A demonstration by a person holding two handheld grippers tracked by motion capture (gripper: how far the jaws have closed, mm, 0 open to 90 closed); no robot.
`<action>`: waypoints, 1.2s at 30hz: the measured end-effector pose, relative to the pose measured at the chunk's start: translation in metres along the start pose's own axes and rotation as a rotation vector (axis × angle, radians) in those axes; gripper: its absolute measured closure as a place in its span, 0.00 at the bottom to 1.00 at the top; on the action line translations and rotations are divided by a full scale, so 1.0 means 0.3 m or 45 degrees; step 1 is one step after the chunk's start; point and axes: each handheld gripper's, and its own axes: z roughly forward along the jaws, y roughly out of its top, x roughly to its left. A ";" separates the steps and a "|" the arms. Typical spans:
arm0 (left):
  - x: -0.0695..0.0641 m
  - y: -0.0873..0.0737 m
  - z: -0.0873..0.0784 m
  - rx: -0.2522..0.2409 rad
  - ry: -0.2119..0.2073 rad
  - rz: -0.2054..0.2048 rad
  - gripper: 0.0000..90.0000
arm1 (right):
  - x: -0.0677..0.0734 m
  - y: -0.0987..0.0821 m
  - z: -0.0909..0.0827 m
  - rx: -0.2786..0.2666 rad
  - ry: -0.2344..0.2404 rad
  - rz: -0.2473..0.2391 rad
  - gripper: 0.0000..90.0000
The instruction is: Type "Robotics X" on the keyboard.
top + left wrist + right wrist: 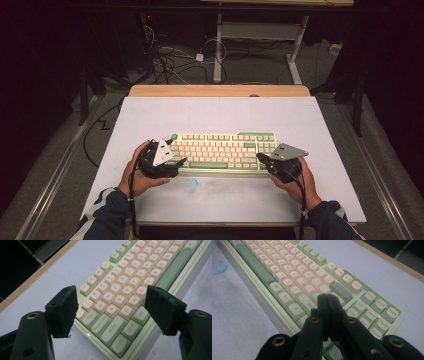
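Note:
A green and cream keyboard [222,150] lies in the middle of the white table cover. My left gripper [178,162] is at its left end, held low, with the jaws standing wide apart. In the left gripper view the keyboard [125,287] left corner shows between the jaws of that gripper [110,295], and nothing is held. My right gripper [260,158] is at the keyboard's right end. In the right gripper view its jaws [327,297] are pressed together, with nothing between them, over the keys [287,272] near the right shift key.
A faint blue smudge [191,185] marks the white cover [150,115] in front of the keyboard. The wooden table edge [220,90] runs along the far side. Cables [165,60] and a desk frame [218,50] are on the floor beyond.

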 end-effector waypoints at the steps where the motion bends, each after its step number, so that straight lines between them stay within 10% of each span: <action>1: 0.003 -0.007 -0.008 0.005 -0.001 -0.003 0.28 | 0.001 0.002 0.000 0.000 -0.003 -0.007 1.00; 36: 0.065 -0.140 -0.141 0.126 0.131 -0.032 0.24 | 0.017 0.140 0.147 0.022 0.067 -0.042 1.00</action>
